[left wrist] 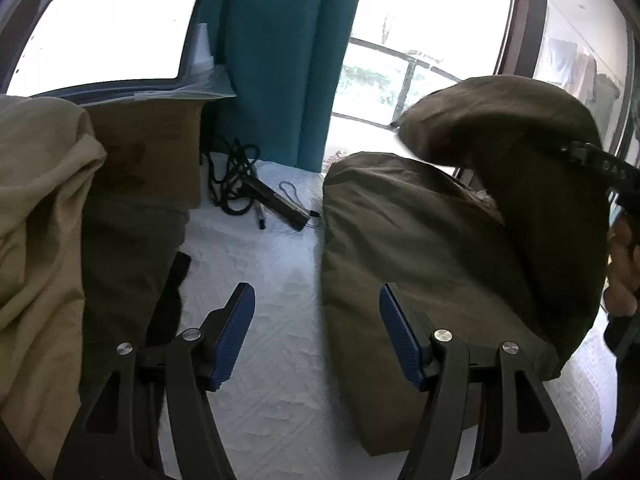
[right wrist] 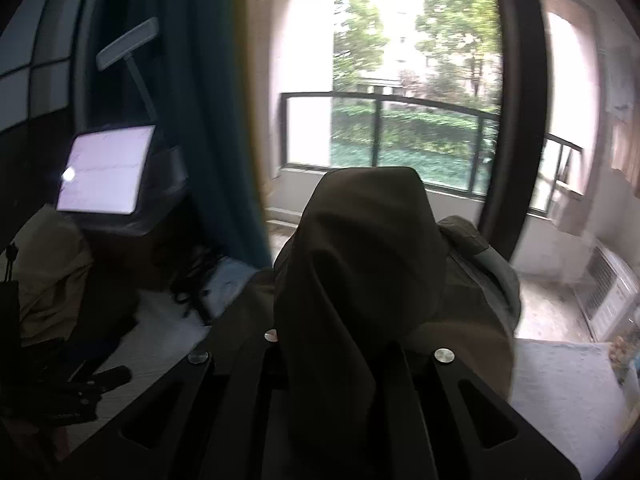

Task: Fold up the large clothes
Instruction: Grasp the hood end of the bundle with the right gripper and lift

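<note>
Right tongs (right wrist: 340, 360) clamped on olive garment (left wrist: 420, 248), fold lifted; left tongs (left wrist: 318, 336) apart, empty, garment just beside.

**Inspector A:** Classification: a private home, a room opening onto a balcony. The work surface is a bed with a white quilted cover (left wrist: 276, 320).

**Inspector B:** Supporting evidence?

**Inspector A:** A teal curtain (left wrist: 280, 60) hangs beside large glazing. Outside, a dark balcony railing (right wrist: 384, 104) with glass panels, trees and another building beyond. Laundry (left wrist: 568, 64) hangs at the right edge of the left wrist view.

**Inspector B:** Anything domestic indoors?

**Inspector A:** A lit tablet screen (left wrist: 108, 32) above a cardboard box (left wrist: 152, 148), tangled black cables (left wrist: 232, 176), and piled clothes (left wrist: 36, 200).
</note>
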A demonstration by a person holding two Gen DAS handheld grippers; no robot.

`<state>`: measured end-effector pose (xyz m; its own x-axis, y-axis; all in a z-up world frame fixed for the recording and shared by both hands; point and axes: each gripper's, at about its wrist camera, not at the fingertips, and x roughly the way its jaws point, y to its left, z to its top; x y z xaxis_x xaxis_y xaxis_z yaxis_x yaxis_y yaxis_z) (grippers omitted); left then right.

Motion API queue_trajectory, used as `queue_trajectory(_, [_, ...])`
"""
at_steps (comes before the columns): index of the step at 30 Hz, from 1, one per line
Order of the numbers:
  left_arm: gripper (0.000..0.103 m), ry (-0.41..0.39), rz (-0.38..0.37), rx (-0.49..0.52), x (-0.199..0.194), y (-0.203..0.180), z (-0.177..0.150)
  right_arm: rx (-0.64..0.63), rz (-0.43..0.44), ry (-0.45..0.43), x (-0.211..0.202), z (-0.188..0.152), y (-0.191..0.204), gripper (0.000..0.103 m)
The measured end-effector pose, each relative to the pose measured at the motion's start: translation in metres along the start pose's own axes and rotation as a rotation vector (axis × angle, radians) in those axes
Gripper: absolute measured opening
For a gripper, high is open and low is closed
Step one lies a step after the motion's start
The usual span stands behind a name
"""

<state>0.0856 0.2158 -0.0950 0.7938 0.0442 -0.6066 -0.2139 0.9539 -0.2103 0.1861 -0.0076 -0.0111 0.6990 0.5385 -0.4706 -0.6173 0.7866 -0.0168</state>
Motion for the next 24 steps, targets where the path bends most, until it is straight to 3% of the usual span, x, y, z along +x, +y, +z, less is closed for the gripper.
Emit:
queue_trajectory(12, [0.068,0.023,0.047,-0.012,-0.01,0.024,-0.006,-0.199,0.123,0.231,0.028,-0.066,0.072,0.008])
queue_trajectory(16, [0.068,0.018,0.057,-0.013,-0.013,0.027,-0.002,-0.294,0.133,0.297,0.029,-0.09,0.09,0.015])
queue_trajectory(18, [0.068,0.009,0.066,-0.007,-0.015,0.027,0.002,-0.274,0.165,0.278,0.022,-0.093,0.086,0.027])
queue_trajectory(20, [0.068,-0.003,0.072,0.005,-0.018,0.025,0.008,-0.225,0.246,0.278,0.015,-0.092,0.08,0.055])
queue_trajectory(22, [0.068,-0.016,0.072,0.018,-0.022,0.021,0.016,-0.212,0.28,0.269,0.008,-0.091,0.082,0.065])
queue_trajectory(24, [0.068,-0.03,0.071,0.029,-0.021,0.019,0.026,-0.213,0.292,0.255,-0.004,-0.09,0.08,0.067])
